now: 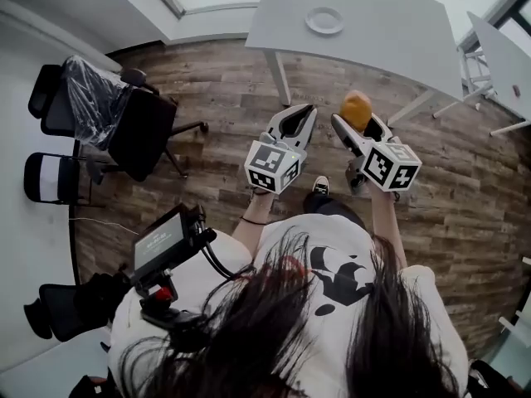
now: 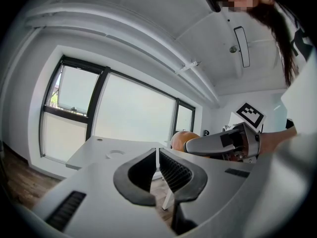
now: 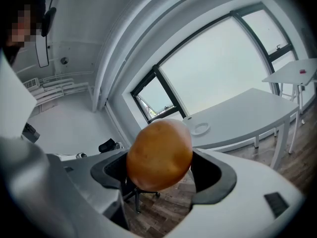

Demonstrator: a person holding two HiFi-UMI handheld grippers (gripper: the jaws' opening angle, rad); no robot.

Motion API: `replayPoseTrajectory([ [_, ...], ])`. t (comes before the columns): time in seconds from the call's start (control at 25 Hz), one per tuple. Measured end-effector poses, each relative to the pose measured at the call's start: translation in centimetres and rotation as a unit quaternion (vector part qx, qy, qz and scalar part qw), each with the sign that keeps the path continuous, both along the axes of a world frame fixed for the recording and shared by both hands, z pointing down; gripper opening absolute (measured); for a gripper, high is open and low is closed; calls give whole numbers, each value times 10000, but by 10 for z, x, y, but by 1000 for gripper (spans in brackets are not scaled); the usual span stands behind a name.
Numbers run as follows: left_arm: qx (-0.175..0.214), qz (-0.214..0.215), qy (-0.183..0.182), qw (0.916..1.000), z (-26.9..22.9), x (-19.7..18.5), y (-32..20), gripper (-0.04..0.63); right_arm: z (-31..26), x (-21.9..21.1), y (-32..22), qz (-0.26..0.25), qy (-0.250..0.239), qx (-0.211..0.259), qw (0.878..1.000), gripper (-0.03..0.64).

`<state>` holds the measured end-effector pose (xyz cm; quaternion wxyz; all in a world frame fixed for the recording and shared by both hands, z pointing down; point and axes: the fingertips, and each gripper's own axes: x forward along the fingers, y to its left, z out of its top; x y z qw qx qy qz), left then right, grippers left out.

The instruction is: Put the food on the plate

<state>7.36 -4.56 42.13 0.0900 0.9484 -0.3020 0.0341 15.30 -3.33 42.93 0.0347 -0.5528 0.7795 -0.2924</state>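
An orange-brown, potato-like food item [image 1: 357, 109] is clamped between the jaws of my right gripper [image 1: 358, 123], held in the air over the wooden floor. It fills the middle of the right gripper view as the food [image 3: 159, 155]. A small white plate [image 1: 324, 20] lies on the pale grey table [image 1: 382, 36] ahead, well beyond both grippers; the same plate [image 3: 200, 129] looks far off. My left gripper [image 1: 307, 112] is shut and holds nothing, hanging beside the right one. Its closed tips [image 2: 157, 153] point toward the plate [image 2: 116, 153], with the food [image 2: 182, 139] at their right.
Black office chairs [image 1: 124, 127] stand on the wooden floor [image 1: 224, 89] at the left, one wrapped in plastic. A second white table [image 1: 508, 52] stands at the right, seen again as a small table [image 3: 297, 73]. Large windows back the main table.
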Motion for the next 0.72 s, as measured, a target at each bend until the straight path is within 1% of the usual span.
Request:
replayPoseTrajectory([
  [0.16,56,-23,45,10000,-7,37,-33,6,-1,28,-37,-170,24,33,9998,382],
  [0.32,82,-114,4,9999,-8,58,-53,6,3,47,-67,-338,-66,73,9994,382],
  [0.52,36,-363,-192,9992,-2,51,-73,6,9,49,-93,-500,-143,51,9986,382],
  [0.72,-11,-475,-248,9986,-3,40,-95,6,14,47,-109,-476,-224,-18,9986,382],
])
